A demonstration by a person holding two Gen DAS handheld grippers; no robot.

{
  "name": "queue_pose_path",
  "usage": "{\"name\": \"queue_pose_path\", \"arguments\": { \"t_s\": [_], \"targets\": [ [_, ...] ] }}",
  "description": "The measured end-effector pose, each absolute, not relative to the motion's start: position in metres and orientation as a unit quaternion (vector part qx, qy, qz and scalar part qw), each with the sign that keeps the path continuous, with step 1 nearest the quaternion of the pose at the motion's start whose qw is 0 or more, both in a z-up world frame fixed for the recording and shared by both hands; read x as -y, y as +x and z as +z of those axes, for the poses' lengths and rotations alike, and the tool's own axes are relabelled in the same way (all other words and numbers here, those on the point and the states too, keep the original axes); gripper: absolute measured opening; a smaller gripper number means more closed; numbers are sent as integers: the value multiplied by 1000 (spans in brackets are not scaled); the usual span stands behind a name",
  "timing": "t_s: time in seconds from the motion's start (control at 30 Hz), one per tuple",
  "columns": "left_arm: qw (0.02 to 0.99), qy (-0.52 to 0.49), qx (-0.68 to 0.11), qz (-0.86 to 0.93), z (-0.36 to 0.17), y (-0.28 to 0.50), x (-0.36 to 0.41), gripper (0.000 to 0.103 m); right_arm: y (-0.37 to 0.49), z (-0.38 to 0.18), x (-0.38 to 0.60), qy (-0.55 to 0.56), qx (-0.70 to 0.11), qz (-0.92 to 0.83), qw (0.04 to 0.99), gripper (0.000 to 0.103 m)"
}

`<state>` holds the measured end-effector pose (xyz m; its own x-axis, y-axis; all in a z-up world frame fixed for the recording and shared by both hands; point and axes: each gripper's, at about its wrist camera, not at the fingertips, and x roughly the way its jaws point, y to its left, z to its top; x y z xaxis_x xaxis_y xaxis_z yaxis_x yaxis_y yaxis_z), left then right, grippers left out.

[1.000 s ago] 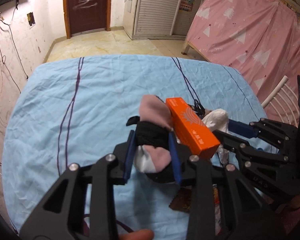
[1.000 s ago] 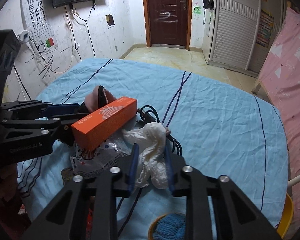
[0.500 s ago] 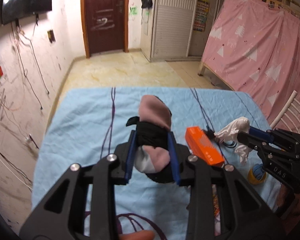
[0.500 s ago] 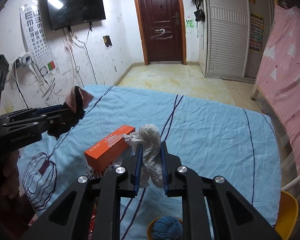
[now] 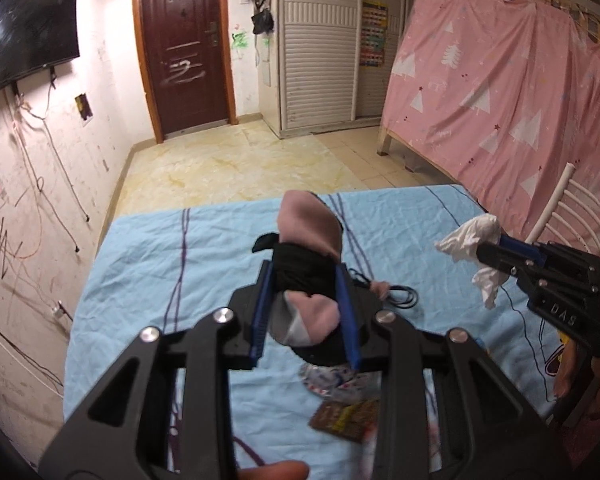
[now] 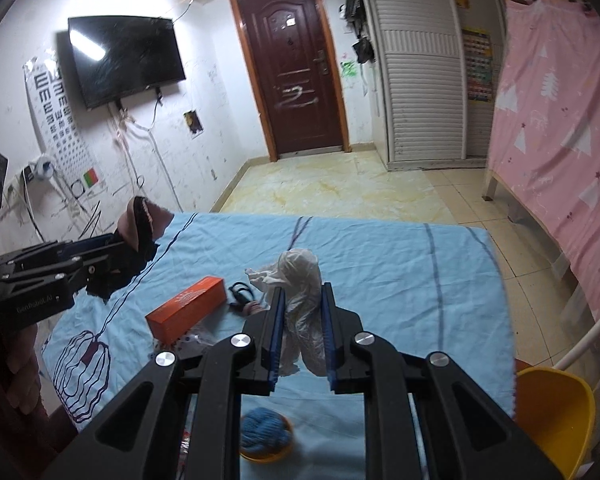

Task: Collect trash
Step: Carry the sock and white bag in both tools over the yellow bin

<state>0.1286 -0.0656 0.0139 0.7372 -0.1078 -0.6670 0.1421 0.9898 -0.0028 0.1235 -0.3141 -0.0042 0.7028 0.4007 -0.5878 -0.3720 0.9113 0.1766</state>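
We see the left gripper (image 5: 306, 312) clamped on a bundled pink and black sock (image 5: 308, 248), its blue pads pressing the dark middle of the bundle while a pink end sticks up past the fingertips and another pink and white end hangs toward the camera. The bundle is held above the light blue bedsheet with dark line drawings (image 5: 204, 248), clear of it. The right gripper (image 6: 302, 320) is closed on a crumpled white plastic bag (image 6: 300, 284), which bulges out above the pads and trails down between them, also off the sheet. In the right wrist view, a long orange cardboard box (image 6: 188, 308) lies on the sheet to the left of the bag, with a coiled black cable (image 6: 240, 294) just beside its far end and a clear spotted wrapper (image 6: 198, 338) at its near end. Near the bottom of that view sits a small orange bowl holding blue yarn (image 6: 266, 434), and a yellow plastic bin (image 6: 556, 412) stands beside the bed at the right. In the left wrist view, a brown and yellow snack packet (image 5: 346, 418) lies on the sheet under the gripper, partly hidden.
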Motion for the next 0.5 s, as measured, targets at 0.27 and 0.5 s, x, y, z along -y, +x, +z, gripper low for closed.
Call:
{"name": "queue_pose_path", "arguments": {
  "t_s": [0.27, 0.5],
  "targets": [
    [931, 50, -351, -86, 20, 128, 104, 29, 114, 2, 367, 61, -301, 177, 935, 11],
    [930, 63, -344, -116, 30, 127, 153, 29, 97, 7, 426, 96, -276, 135, 947, 11]
  ]
}}
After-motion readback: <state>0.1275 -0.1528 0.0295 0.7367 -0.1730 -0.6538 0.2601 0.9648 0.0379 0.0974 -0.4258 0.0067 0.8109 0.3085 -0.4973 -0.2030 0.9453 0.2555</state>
